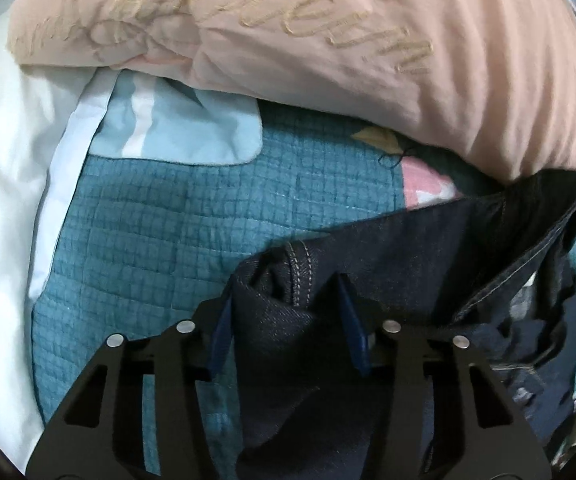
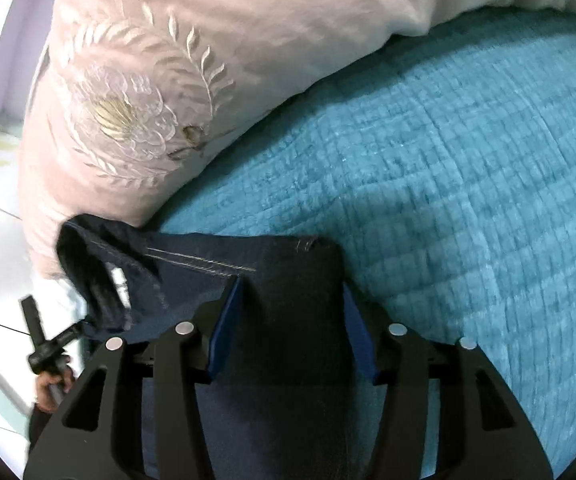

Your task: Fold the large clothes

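Left gripper, with blue pads on black linkage arms, stands partly closed with a thick fold of the dark indigo denim garment filling the gap between its pads; the pads appear to press on it. That garment lies on the teal quilted bedspread, its far hem reaching the edge of the pale pink embroidered pillow. At far left sit white bedding and a light blue patch of fabric. Denim of this kind is judged heavy, stiff at the seams and not slippery, with no risk of damage; it should hold a crease but will sag under its own weight. Stitched seams and hems, visible as pale thread lines, are the soundest places to grip. Right gripper, likewise partly closed, holds a bunched fold of the same denim, which fills its jaws from pad to pad. Waffle-textured bedspread extends to the right, soft and yielding beneath.
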Tool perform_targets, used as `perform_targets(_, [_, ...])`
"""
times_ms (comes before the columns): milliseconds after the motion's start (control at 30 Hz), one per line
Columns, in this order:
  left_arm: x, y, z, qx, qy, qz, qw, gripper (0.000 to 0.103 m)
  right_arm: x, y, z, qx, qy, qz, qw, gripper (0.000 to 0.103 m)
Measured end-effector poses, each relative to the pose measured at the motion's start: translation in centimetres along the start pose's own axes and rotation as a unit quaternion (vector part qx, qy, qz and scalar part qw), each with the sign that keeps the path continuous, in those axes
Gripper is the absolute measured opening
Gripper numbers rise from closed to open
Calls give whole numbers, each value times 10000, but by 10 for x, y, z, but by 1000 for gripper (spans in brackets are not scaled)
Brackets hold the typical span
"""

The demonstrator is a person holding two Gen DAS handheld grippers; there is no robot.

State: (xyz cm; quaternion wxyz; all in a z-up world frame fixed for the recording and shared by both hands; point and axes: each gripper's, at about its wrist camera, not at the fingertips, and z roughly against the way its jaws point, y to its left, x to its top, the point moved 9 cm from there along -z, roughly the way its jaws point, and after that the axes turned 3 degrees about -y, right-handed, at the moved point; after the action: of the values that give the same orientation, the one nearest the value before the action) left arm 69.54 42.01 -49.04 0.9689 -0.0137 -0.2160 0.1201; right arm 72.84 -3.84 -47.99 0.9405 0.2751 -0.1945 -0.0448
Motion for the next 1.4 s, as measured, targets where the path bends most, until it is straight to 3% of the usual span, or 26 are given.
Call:
perform_targets(33, [-2, -4, 7, 7, -23, 14, 10000, 40, 0, 0, 0, -151, -51, 93, 9998, 32])
perform_targets(67, [0, -6, 10, 11, -58, 19, 10000, 31, 0, 0, 2, -322, -99, 224, 9992, 16])
perform_targets(133, [1, -8, 20, -113, -130, -24, 9998, 15, 2, 2, 13, -200, -270, 315, 9989, 8])
perform_targets(233, [4, -16, 40, -164, -361, -247, 9989, 13, 5, 10, 36, -46, -572, 469, 9973, 7])
perform_targets(400, [9, -23, 78, -443, -661, -79, 9968, 11, 2, 40, 72, 286, -922, 671, 9931, 6])
perform_targets(633, [-12, -35, 157, -716, -1107, -62, 9913, 10, -23, 81, 128, 543, -1184, 1045, 9860, 6])
perform_targets(1000, [-96, -33, 245, -935, -1335, 213, 9864, 9, -88, 97, 210, 621, -1312, 1113, 9831, 6])
perform_targets(1400, [-215, -5, 287, -888, -1234, 630, 9864, 9, -189, 87, 279, 486, -1280, 1240, 9828, 6])
